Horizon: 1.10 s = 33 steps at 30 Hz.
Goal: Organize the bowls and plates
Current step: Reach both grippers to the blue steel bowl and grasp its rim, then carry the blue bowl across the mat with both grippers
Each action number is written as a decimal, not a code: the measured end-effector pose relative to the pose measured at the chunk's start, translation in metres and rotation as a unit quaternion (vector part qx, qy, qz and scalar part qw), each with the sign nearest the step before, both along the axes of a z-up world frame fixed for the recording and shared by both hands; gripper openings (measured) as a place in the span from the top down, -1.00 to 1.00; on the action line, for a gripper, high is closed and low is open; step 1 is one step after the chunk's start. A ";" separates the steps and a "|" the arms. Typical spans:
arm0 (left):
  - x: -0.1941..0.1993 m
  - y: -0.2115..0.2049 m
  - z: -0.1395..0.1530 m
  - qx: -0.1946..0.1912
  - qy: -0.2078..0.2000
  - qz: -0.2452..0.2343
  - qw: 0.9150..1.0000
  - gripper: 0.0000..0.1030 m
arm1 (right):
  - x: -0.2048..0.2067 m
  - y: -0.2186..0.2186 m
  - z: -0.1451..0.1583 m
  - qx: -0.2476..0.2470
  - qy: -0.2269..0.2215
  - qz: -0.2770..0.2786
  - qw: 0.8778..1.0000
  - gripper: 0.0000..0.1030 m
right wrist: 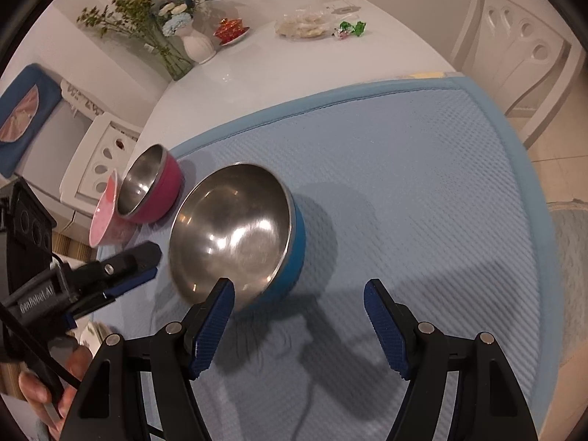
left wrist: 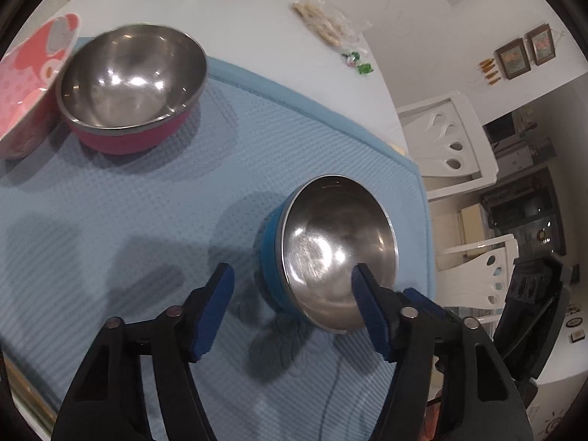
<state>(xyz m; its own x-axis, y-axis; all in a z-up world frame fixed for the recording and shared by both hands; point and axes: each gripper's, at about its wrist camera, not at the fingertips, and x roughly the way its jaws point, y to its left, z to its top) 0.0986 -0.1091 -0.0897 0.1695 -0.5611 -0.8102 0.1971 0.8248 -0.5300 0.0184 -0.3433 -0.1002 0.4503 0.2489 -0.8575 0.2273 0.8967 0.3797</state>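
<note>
Left wrist view: left gripper [left wrist: 292,275] with jaws apart, gripping nothing, one blue pad in front of the near rim of the blue-walled steel bowl [left wrist: 330,253], the other over bare mat. Bowl tilted, mouth toward the camera, close to the right border of the pale blue waffle-weave mat [left wrist: 147,220]; little room on that side before the white table [left wrist: 239,18] edge and the white chair [left wrist: 452,139]. Pink-walled steel bowl [left wrist: 128,88] upright at far left, touching or just beside a pink patterned bowl [left wrist: 25,84], probably grouped there as the stacking spot. Wide bare mat between the two steel bowls.

Right wrist view: right gripper [right wrist: 298,297] likewise open and empty, left pad at the blue bowl's near rim. Left gripper just beside the bowl's opposite side. Open mat to the right, so free approach from there.
</note>
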 end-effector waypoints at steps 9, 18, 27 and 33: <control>0.012 -0.010 -0.028 0.007 0.016 -0.004 1.000 0.50 | 0.022 -0.002 -0.020 -0.018 0.005 -0.012 1.000 -0.16; 0.008 -0.016 -0.036 0.013 0.013 -0.020 1.000 0.59 | 0.028 0.016 -0.033 -0.019 0.007 0.016 1.000 0.51; -0.018 -0.022 -0.001 0.006 -0.024 -0.062 0.998 0.59 | 0.002 0.019 0.010 -0.063 -0.028 0.019 0.997 0.50; -0.053 -0.031 0.031 0.013 -0.062 -0.099 0.993 0.59 | -0.039 0.015 0.039 -0.062 -0.042 0.000 0.997 0.50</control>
